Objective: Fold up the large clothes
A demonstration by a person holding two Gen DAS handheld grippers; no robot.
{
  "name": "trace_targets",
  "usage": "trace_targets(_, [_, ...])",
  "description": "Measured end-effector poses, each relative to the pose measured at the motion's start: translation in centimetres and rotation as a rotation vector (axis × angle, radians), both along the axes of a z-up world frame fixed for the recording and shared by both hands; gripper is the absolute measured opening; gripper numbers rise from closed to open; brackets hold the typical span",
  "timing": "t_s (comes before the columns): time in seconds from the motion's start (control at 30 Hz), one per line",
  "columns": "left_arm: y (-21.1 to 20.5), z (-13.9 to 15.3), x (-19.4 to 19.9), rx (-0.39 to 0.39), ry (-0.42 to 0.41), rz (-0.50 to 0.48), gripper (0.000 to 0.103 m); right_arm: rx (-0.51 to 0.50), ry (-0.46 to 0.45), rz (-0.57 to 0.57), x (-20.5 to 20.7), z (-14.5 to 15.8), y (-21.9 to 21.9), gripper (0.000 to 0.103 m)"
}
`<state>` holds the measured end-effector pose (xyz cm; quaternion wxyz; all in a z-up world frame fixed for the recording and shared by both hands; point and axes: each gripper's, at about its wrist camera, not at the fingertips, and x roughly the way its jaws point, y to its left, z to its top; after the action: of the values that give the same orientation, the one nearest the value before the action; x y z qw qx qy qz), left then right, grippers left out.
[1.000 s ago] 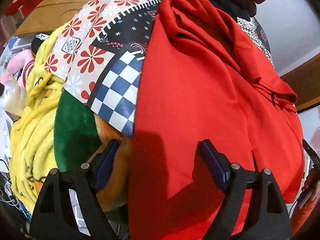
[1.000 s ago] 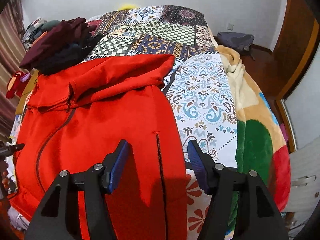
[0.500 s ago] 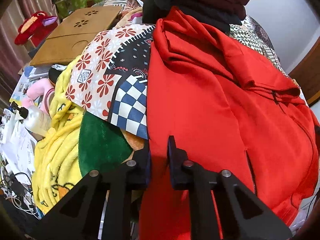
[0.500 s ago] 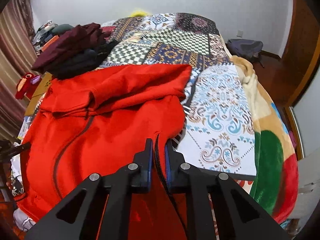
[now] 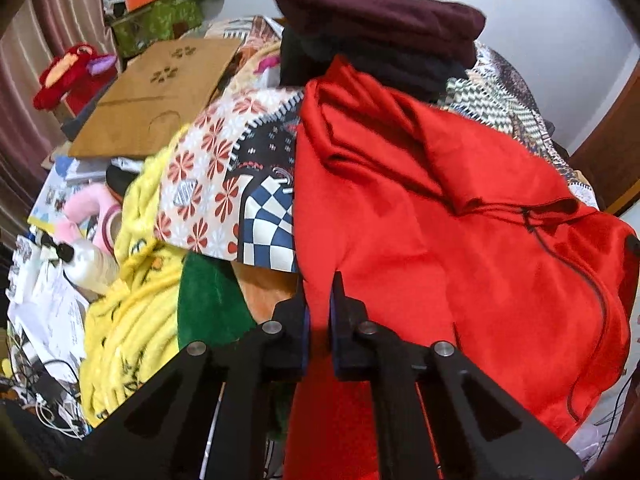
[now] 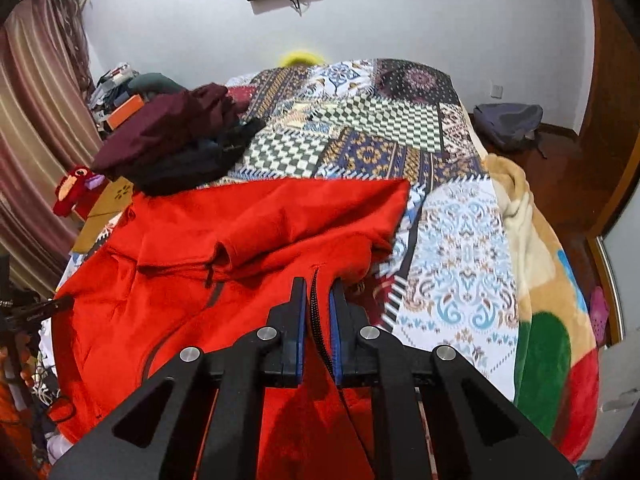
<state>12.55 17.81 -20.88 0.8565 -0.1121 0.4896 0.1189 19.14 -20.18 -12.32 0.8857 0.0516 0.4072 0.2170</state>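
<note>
A large red zip hoodie lies on the patchwork bedspread, its hood bunched toward the far side. It also shows in the right wrist view. My left gripper is shut on the hoodie's left bottom edge, the fabric pinched between the jaws. My right gripper is shut on the hoodie's right bottom edge beside a black zipper line. The near part of the hoodie is lifted off the bed and hangs from both grippers.
A stack of folded dark clothes sits on the bed beyond the hoodie, also in the left wrist view. A yellow blanket, a cardboard sheet and clutter lie left of the bed. A backpack lies on the floor at right.
Both grippers closed from open onto the hoodie's bottom edges, then rose and pulled back, lifting the near part of the hoodie off the bed.
</note>
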Motion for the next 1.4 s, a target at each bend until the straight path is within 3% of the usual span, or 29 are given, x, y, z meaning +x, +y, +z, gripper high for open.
trace_targets(0.33, [-0.6, 2.2, 1.2, 0.075, -0.017, -0.030, 0.006, 0.013, -0.044, 0.009, 1.8, 1.0, 0.4, 0.009])
trace_targets(0.6, [0.7, 0.7, -0.5, 0.000, 0.033, 0.016, 0.006, 0.005, -0.049, 0.017, 1.5, 0.3, 0.6, 0.009])
trace_targets(0.83, [-1.3, 3.6, 0.1, 0.058, -0.062, -0.039, 0.002, 0.031, -0.042, 0.018, 1.9, 1.1, -0.1, 0.009])
trace_targets(0.97, [-1.0, 5.4, 3.1, -0.001, -0.125, -0.071, 0.002, 0.019, -0.067, 0.008, 2.5, 1.7, 0.2, 0.009])
trace_targets(1.1, [-0.2, 6.6, 7.1, 0.019, -0.175, -0.057, 0.002, -0.023, -0.094, -0.016, 3.7, 1.8, 0.9, 0.009])
trace_targets(1.2, [0.9, 5.9, 10.3, 0.057, -0.174, -0.028, 0.002, -0.075, -0.086, -0.063, 5.6, 0.8, 1.1, 0.009])
trace_targets(1.3, [2.6, 3.0, 13.0, 0.102, -0.121, 0.035, 0.002, -0.128, -0.037, -0.103, 7.5, -1.1, 1.1, 0.009])
trace_targets(1.4, [4.7, -1.0, 14.6, 0.045, -0.037, 0.086, 0.002, -0.172, 0.037, -0.109, 9.1, -3.5, 1.0, 0.010])
